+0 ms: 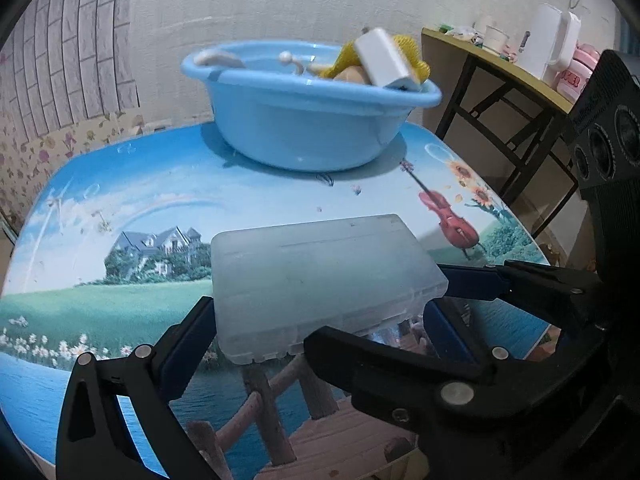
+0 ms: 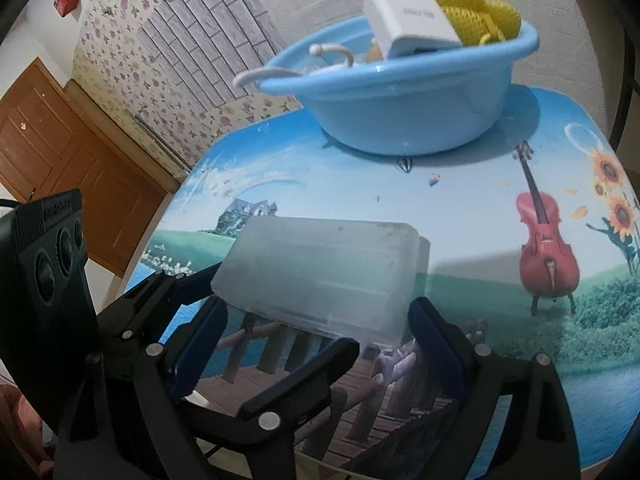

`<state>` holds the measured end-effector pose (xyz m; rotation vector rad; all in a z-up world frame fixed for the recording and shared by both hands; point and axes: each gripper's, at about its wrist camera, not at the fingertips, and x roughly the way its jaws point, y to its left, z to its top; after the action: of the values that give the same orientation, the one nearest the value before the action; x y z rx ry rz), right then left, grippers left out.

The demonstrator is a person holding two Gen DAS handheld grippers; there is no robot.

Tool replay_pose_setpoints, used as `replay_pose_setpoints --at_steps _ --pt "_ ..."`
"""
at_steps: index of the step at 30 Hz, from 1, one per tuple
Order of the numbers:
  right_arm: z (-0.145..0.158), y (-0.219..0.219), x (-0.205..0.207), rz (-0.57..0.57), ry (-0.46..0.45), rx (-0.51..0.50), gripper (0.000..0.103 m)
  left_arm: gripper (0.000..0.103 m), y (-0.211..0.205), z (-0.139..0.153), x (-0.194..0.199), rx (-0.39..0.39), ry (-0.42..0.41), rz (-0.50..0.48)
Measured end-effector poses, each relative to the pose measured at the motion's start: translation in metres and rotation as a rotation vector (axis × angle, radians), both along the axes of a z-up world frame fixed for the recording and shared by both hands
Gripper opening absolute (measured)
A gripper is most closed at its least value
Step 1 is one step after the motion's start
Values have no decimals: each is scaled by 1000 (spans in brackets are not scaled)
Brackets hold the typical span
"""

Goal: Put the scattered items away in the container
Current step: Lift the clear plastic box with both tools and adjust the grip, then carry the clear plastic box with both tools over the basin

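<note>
The frosted plastic case (image 1: 320, 280) is gripped from both sides: the left hand-held gripper (image 1: 316, 320) is closed on its near end, blue pads (image 1: 188, 344) pressed to the edges, and the right hand-held gripper (image 2: 320, 320) is clamped on it likewise. The case is held just above the printed tabletop (image 1: 120, 200). The blue basin (image 1: 304, 120) is seen at the far side, well apart from the case, already filled with a white box (image 1: 384, 60) and yellow mesh (image 2: 472, 20).

The surface (image 1: 120, 208) carries a printed landscape picture. Behind it stands a white brick wall (image 1: 260, 4), with floral wallpaper (image 2: 132, 52) to the left, beside a brown wooden door (image 2: 52, 148). A folding side table (image 1: 496, 68) stands at right.
</note>
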<state>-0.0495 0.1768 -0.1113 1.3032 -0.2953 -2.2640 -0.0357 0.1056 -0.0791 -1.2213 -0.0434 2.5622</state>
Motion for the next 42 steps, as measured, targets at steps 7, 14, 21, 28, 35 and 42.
replay_pose_setpoints --at_steps 7,14,21,28,35,42 --pt "27 1 8 6 84 -7 94 101 0 25 7 -8 82 3" --pt "36 2 11 6 109 -12 94 101 0 32 9 -11 103 4" --pt "34 3 11 31 79 -57 92 89 2 31 10 21 92 -33" --pt "20 1 10 26 81 54 92 102 7 11 13 -90 67 -67" --pt "8 32 13 32 91 -32 94 103 -26 -4 18 -80 77 -119" --pt "7 34 19 147 156 24 94 103 -52 0 16 -30 100 -229"
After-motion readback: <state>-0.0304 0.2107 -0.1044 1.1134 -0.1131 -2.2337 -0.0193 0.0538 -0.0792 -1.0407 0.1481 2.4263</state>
